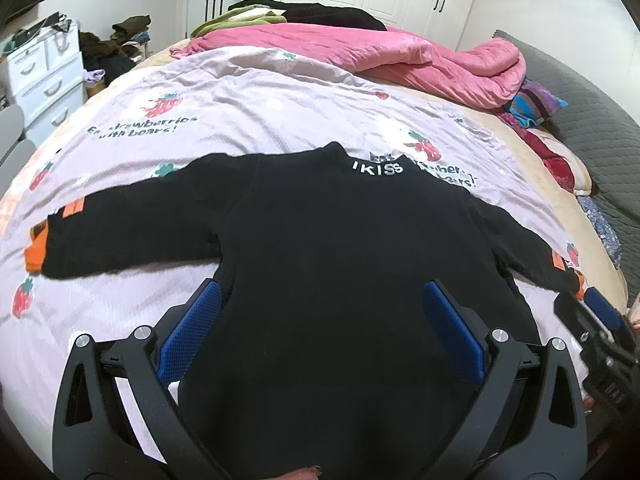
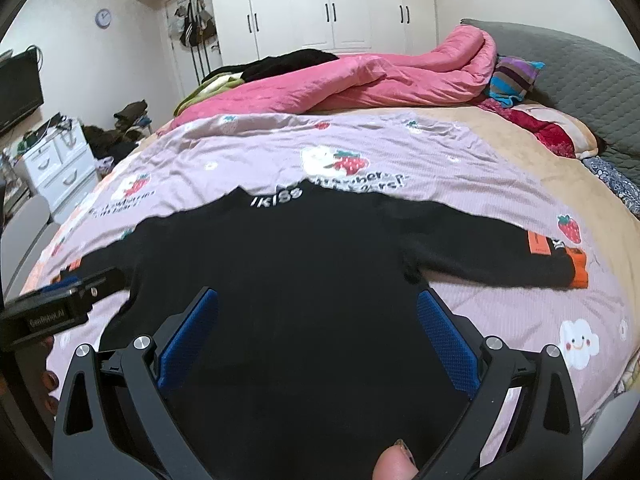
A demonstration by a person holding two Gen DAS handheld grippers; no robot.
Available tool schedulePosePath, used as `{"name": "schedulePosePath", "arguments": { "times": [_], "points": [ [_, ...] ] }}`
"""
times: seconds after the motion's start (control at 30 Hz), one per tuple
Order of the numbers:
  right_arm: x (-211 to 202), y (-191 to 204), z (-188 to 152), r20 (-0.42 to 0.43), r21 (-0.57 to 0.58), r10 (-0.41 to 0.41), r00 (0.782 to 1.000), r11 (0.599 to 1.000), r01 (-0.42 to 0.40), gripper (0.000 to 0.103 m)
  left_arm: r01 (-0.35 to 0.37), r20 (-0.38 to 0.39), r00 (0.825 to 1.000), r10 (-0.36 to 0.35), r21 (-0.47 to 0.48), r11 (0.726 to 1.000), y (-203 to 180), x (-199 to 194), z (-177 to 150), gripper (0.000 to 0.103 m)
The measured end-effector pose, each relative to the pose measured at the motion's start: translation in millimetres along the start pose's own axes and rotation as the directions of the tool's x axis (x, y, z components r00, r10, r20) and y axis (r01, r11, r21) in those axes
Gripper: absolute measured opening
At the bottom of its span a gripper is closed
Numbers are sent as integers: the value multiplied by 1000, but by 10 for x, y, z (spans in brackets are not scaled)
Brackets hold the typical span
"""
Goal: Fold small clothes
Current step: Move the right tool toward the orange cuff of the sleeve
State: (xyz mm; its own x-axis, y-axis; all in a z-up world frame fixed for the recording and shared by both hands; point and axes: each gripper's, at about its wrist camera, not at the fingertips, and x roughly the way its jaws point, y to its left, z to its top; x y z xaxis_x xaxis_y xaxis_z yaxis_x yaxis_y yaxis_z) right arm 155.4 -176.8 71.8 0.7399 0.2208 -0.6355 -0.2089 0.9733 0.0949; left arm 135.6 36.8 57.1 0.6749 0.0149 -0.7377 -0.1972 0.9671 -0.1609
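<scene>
A small black sweater with white "KISS" lettering at the collar and orange cuffs lies flat on the bed, sleeves spread out to both sides; it also shows in the right wrist view. My left gripper is open above the sweater's lower left part, blue pads wide apart. My right gripper is open above the lower right part. Neither holds anything. The right gripper shows at the right edge of the left wrist view, and the left gripper at the left edge of the right wrist view.
The sweater lies on a lilac strawberry-print sheet. A pink quilt is bunched at the far side of the bed with dark clothes on it. A white drawer unit stands at the left. White wardrobes line the back wall.
</scene>
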Motion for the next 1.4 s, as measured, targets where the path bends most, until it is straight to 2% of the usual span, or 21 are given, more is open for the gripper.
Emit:
{"name": "schedulePosePath", "arguments": {
  "times": [0.4,0.67,0.8,0.93,1.2,1.4],
  "points": [
    [279,-314,548,36,111,-35,999,993,31,99,-6,2,1000,6,14,1000,-164,244,432,95],
    [463,-615,751,41,173,-92,995,981,83,99,7,-20,1000,-6,21,1000,-283,540,696,95],
    [568,-816,759,31,209,-125,992,971,116,99,33,-19,999,-32,42,999,-424,700,752,95],
    [720,-1110,691,2,262,-166,986,952,160,99,68,-53,997,-65,57,996,-557,924,764,95],
    [949,-1705,520,-65,401,-236,970,883,241,99,50,-76,996,-43,97,994,-642,1241,717,95],
    [978,-1974,417,-88,460,-273,958,842,282,99,54,-88,995,-44,118,992,-682,1412,678,95]
  ]
}}
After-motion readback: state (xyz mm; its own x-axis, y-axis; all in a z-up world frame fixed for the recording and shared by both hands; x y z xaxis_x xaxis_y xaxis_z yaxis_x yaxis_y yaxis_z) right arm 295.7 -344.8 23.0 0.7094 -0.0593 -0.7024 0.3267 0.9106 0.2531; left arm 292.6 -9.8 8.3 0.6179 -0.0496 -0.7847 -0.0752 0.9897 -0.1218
